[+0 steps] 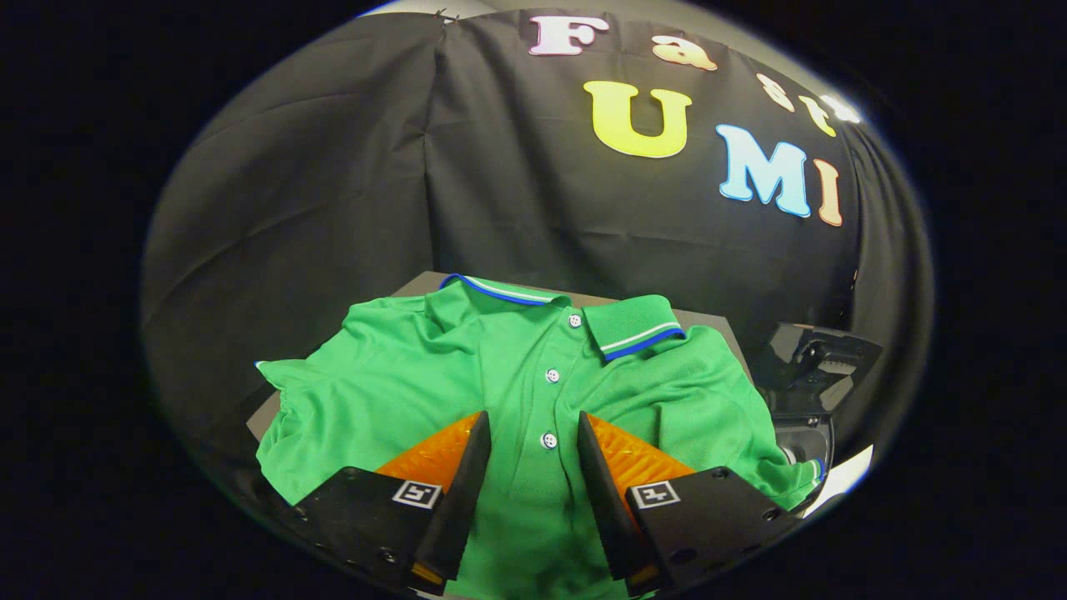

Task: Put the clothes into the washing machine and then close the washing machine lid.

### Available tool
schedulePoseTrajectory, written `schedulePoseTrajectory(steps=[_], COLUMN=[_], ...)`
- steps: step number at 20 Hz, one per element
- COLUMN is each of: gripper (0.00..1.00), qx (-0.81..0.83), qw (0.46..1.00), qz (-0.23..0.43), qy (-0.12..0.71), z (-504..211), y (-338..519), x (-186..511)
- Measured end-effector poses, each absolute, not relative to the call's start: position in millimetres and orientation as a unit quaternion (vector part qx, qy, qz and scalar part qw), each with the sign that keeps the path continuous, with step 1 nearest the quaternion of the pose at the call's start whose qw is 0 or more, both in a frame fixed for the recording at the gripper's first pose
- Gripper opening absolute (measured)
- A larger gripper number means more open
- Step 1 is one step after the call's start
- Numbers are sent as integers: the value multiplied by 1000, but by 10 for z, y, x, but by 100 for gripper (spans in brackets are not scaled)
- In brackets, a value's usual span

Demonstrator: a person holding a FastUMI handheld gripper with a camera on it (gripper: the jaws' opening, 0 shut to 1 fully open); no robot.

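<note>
A green polo shirt point(433, 375) with a blue and white striped collar lies spread over a dark table point(708, 321), buttons up. My gripper point(533, 421) hovers over its lower front, open, with the button placket running up between the two fingers. Neither finger presses on the cloth. To the right of the shirt stands a dark washing machine point(813, 367) with its lid raised; a shirt sleeve hangs toward it.
The black booth wall rises just behind the table. A pale strip of surface point(846, 479) shows beside the washing machine, to the right of the right finger.
</note>
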State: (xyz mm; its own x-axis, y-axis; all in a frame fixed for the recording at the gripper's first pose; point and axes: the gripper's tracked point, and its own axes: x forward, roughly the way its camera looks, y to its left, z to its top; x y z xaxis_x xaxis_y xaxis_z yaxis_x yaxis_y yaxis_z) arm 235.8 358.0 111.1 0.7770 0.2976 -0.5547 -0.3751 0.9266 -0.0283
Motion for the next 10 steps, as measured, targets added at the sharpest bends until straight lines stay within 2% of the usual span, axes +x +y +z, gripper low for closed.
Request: schedulePoseTrajectory(steps=[1,3,6,7,10], gripper=[68,9,9,2,2], qx=[-79,-88,-99,-81,-59], qw=[940,943,945,950,954], qz=[180,181,185,190,198], qy=[280,267,253,234,217], z=[1115,1144,1232,1354,1571], y=[3556,3553,3595,3597,3647], x=[2396,2384,2364,2306,2337])
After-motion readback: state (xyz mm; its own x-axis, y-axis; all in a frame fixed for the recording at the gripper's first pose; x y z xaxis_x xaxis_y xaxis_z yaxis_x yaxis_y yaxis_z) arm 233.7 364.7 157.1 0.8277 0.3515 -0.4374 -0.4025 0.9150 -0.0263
